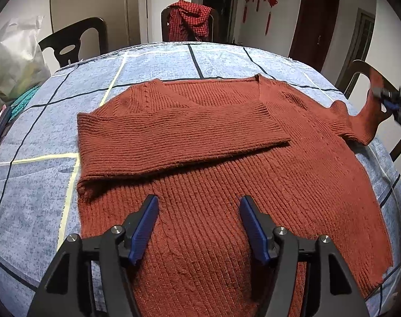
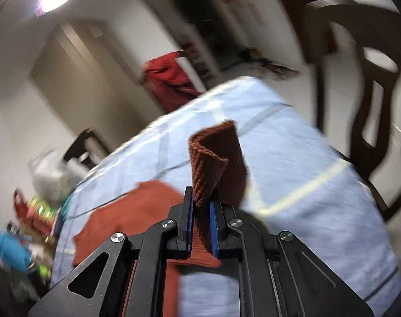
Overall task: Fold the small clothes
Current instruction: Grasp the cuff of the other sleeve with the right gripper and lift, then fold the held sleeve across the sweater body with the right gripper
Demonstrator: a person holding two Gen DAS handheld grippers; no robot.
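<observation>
Right gripper (image 2: 201, 198) on sweater (image 1: 227, 185) cuff

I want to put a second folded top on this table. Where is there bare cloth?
Bare tablecloth lies left of the sweater, and a band runs between its neckline and the far chair with the checked garment. The right edge is busy: the right gripper lifts the sleeve. The far-left edge is cluttered with a plastic bag.

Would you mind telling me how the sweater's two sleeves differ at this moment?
The left sleeve lies folded flat across the sweater's chest; the right sleeve stretches outward, its cuff lifted off the tablecloth. The left sleeve is untouched, with the open left tool empty over the hem, while the right tool is shut on the right sleeve. Both are the same rust-red ribbed knit.
</observation>
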